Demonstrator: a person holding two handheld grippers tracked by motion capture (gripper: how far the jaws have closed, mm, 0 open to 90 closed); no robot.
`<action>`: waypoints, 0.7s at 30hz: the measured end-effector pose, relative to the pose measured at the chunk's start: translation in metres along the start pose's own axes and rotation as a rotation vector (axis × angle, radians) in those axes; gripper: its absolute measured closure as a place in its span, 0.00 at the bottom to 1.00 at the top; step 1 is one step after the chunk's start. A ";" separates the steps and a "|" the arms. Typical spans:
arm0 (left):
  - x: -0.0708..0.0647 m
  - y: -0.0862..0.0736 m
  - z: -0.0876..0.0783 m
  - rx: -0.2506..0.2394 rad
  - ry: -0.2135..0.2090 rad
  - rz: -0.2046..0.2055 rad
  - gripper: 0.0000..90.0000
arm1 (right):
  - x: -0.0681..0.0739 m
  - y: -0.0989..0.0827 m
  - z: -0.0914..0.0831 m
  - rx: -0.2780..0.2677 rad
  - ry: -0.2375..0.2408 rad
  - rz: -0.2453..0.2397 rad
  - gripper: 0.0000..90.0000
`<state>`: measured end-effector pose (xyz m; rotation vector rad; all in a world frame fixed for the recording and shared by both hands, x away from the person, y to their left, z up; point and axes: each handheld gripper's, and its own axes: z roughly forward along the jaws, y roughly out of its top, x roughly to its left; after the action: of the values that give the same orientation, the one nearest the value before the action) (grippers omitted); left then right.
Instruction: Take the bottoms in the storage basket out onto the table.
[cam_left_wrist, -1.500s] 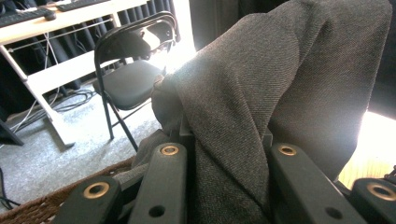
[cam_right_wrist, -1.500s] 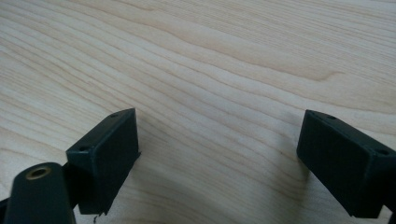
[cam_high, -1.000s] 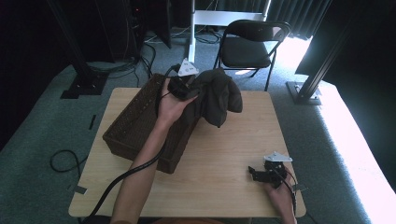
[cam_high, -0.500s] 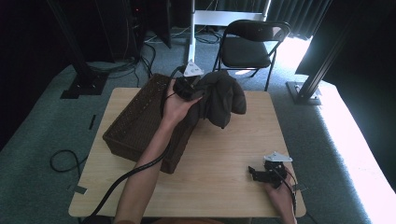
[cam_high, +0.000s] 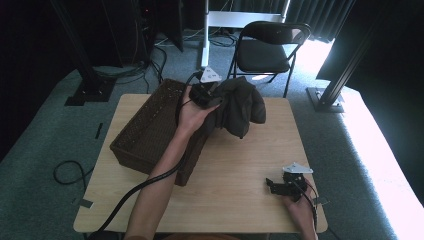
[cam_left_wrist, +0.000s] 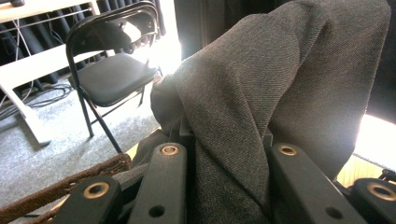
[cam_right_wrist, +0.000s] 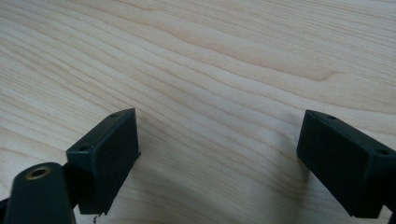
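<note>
Currently clamped: left tool (cam_high: 212, 95) on grey garment (cam_high: 240, 105), above basket (cam_high: 150, 132) far rim. Right tool (cam_high: 280, 186) open, empty, near right on table (cam_high: 240, 165). Advised: lift fully clear before swinging right.

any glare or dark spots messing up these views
High view: sunlight blows out the floor at right, the room behind is near black. Left gripper view: backlight flares around the grey garment and chair. Right gripper view: evenly lit table, jaw edges slightly soft.

Dark grey garment (cam_high: 240, 106) — bunched, lifted by one fold, draping over the basket's (cam_high: 145, 135) far end.
</note>
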<state>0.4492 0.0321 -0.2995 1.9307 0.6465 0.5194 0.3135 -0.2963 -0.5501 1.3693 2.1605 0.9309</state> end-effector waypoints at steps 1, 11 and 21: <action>0.000 0.000 0.001 -0.001 -0.001 0.000 0.85 | 0.000 0.000 0.000 0.000 0.000 0.000 0.14; -0.006 0.001 0.011 0.000 -0.013 0.001 0.85 | 0.000 0.000 0.000 0.000 0.000 0.000 0.14; -0.014 0.001 0.022 0.008 -0.028 0.000 0.85 | 0.000 0.000 0.000 0.000 0.001 0.000 0.14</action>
<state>0.4522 0.0082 -0.3091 1.9422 0.6309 0.4895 0.3135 -0.2963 -0.5501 1.3697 2.1609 0.9314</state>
